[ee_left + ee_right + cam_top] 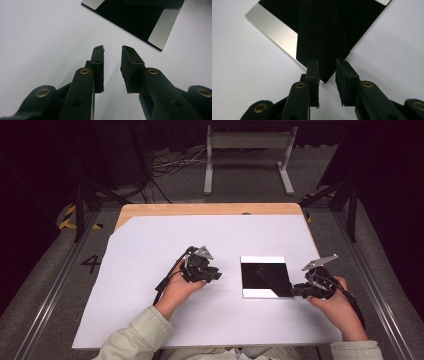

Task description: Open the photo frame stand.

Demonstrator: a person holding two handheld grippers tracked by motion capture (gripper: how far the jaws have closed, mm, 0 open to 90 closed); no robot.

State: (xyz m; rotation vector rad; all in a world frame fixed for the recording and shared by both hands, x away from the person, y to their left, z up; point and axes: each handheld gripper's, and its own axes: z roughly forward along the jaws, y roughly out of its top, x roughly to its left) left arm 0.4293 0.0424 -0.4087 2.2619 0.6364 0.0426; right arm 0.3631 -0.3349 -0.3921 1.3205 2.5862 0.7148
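A white sheet (150, 270) is lying across most of a wooden table (200, 209), leaving a strip of bare wood showing along the far edge. Beyond the table, a white metal stand (247, 150) is standing on the grey floor (50, 285), with loose cables (170, 165) trailing beside it. Yellow-and-black tape (67, 217) is marking the floor at the left.

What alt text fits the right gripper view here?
The right gripper has its two black jaws slightly apart at the near corner of a black square sheet with a silvery strip along one edge, lying on a white table cover.
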